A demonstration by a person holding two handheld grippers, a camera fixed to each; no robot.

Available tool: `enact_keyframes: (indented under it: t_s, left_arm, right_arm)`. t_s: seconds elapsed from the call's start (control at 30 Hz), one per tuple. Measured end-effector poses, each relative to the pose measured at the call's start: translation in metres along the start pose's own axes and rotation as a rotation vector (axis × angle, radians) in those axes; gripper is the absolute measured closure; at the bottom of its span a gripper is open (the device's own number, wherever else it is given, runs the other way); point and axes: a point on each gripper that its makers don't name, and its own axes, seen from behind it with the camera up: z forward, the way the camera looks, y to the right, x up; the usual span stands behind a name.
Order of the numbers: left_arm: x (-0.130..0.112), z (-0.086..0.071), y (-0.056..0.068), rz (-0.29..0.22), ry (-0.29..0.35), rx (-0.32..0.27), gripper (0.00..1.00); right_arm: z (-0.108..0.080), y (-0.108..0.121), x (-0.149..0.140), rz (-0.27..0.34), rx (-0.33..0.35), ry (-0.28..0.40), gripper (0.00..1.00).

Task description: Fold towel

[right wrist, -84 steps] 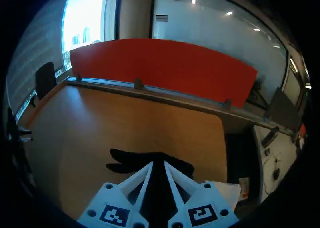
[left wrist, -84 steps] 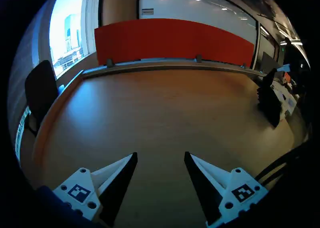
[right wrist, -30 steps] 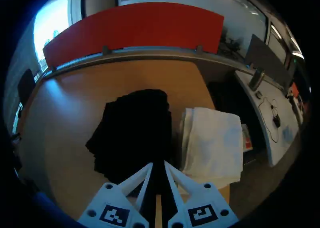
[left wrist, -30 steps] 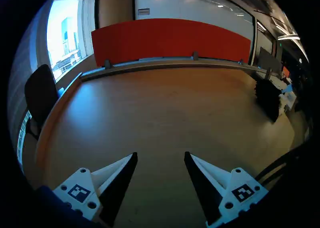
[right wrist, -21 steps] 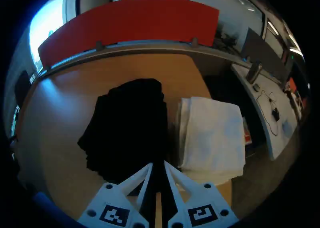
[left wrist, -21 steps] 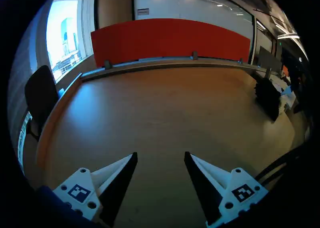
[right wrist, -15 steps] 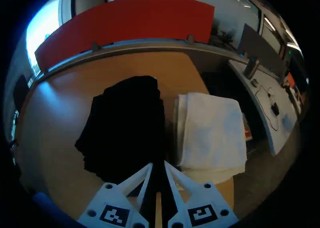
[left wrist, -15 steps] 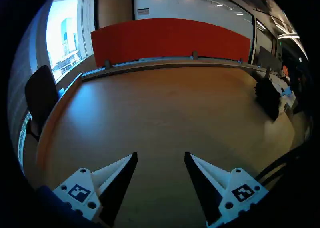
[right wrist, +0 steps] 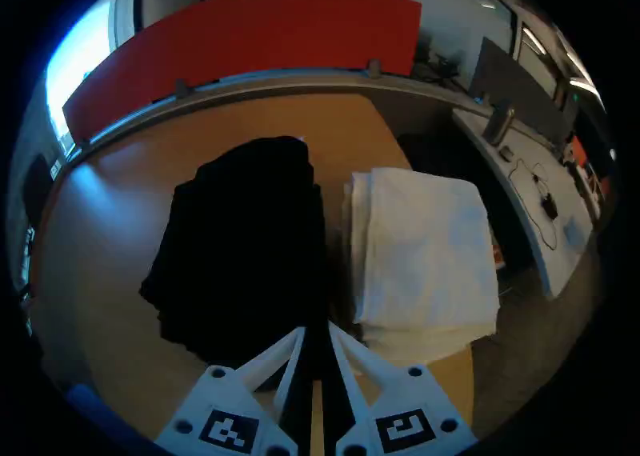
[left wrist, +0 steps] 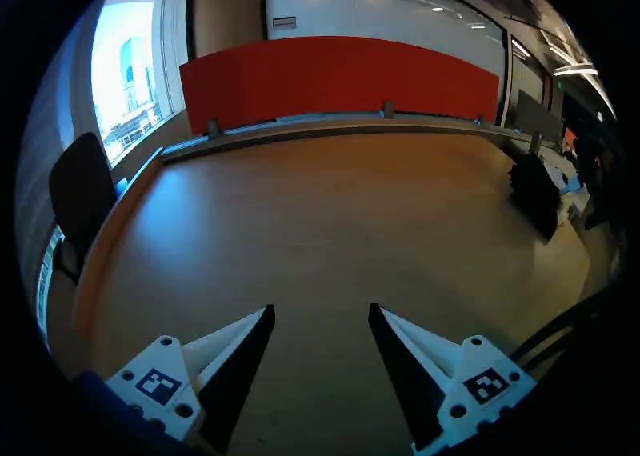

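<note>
black towel [right wrist: 240,248] folded, lumpy stack on surface [right wrist: 104,240]; white towel [right wrist: 420,248] folded square just beside it; right gripper [right wrist: 316,332] closed at black towel's near edge; left gripper [left wrist: 320,312] open

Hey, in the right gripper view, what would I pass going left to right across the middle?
Bare wooden table → black towel → folded white towel → white desk with cables.
</note>
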Motion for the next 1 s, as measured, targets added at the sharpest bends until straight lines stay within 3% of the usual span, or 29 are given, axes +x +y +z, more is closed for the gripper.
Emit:
enact_keyframes:
  t_s: [0.33,0.47,0.7,1.0]
  left_arm:
    - [0.000,0.000,0.000,-0.002,0.002,-0.002,0.14]
    - [0.001,0.001,0.000,-0.003,0.003,-0.002,0.14]
    - [0.001,0.002,0.001,-0.007,0.005,-0.004,0.14]
    - [0.005,0.002,0.003,-0.005,0.014,-0.007,0.14]
  right_arm:
    - [-0.006,-0.004,0.005,0.009,0.001,0.029,0.94]
    - [-0.012,-0.004,0.007,0.001,-0.002,0.047,0.87]
    - [-0.021,-0.001,0.009,-0.013,-0.024,0.070,0.60]
    - [-0.027,0.004,0.008,-0.015,-0.045,0.087,0.04]
